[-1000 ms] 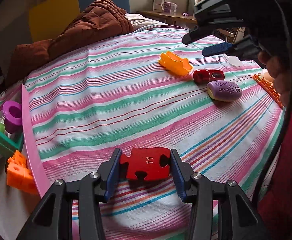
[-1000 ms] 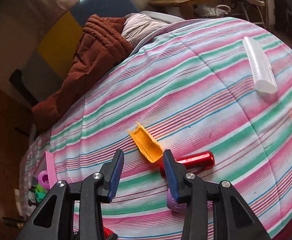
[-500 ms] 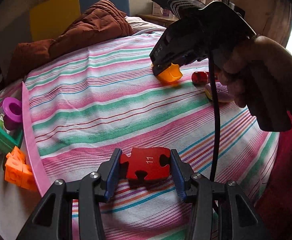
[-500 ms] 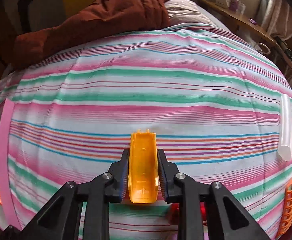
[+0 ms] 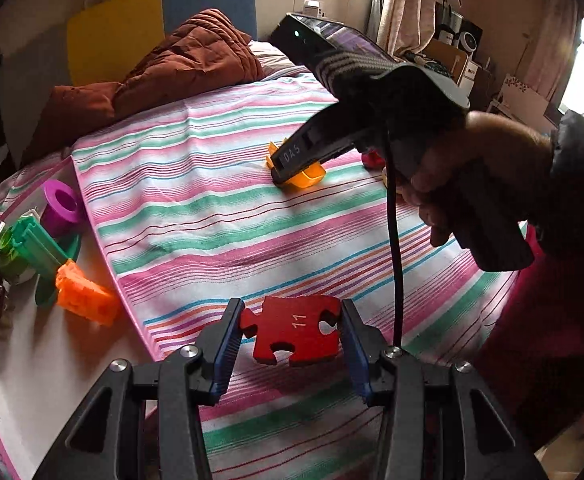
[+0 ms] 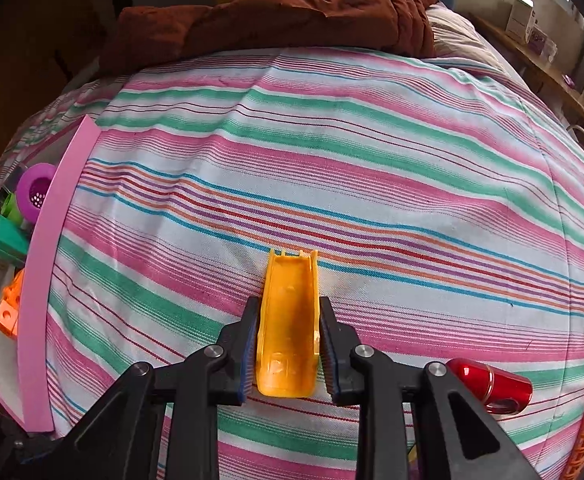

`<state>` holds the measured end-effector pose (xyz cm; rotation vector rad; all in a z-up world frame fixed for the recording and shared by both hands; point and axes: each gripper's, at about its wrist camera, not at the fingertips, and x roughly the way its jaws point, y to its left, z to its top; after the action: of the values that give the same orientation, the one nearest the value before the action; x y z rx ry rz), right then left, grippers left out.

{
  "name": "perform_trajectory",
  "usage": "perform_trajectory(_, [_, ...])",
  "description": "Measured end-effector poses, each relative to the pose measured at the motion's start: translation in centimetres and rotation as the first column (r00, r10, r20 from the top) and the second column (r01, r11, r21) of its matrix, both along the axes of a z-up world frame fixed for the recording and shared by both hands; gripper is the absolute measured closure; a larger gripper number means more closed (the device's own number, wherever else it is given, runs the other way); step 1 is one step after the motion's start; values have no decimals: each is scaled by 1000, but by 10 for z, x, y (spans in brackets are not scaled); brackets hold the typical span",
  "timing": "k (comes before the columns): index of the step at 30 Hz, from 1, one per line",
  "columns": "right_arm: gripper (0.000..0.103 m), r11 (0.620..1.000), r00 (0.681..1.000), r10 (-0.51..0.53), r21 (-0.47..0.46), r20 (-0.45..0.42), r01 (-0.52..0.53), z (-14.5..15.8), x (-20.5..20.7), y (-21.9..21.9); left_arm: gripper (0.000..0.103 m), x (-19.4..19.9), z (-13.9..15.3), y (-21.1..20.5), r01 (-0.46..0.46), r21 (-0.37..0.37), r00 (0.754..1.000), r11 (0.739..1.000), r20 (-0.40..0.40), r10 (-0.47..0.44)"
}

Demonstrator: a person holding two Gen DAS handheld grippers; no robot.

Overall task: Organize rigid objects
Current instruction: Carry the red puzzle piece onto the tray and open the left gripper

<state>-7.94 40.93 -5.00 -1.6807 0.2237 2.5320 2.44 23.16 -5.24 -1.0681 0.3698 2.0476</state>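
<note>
The left gripper (image 5: 289,334) is clamped on a flat red jigsaw piece (image 5: 294,336), its ribbed blue pads pressing the piece's two side edges; the piece is matte, stamped "11", with rounded tabs and keyhole notches, and it hangs just above the striped bedsheet (image 5: 219,208). The right gripper (image 6: 287,344) has its jaws set on the long sides of an orange plastic trough (image 6: 288,320), having just closed in on it and then eased a touch; the pads sit against its thin walls. The trough is a smooth, glossy half-channel, open side up, with small prongs at its far end, and it lies on the sheet. In the left wrist view a hand (image 5: 468,172) grips the black handle of that right tool, a black cable hanging from it. The sheet is woven cotton in pink, green, blue and red stripes, slightly wrinkled. Just right of the right gripper lies a shiny red metal cylinder (image 6: 492,384). At the sheet's left edge a pink-rimmed tray (image 6: 43,280) holds a purple cup (image 5: 59,208), a green ribbed block (image 5: 37,246) and an orange studded brick (image 5: 85,296). A quilted brown blanket (image 5: 179,68) is bunched at the far end.
</note>
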Motion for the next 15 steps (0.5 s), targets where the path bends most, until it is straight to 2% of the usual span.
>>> perform_trajectory(7, [76,993,998,61,104,-33,-57,0,10,-10,55,-1,26,-28,-54,58,998,997,-11,55])
perform_trajectory(15, [76,980,993,104,177,-54,-93,0,12,-17,55,-8,45,-62,-171,83,985,982,-12,173])
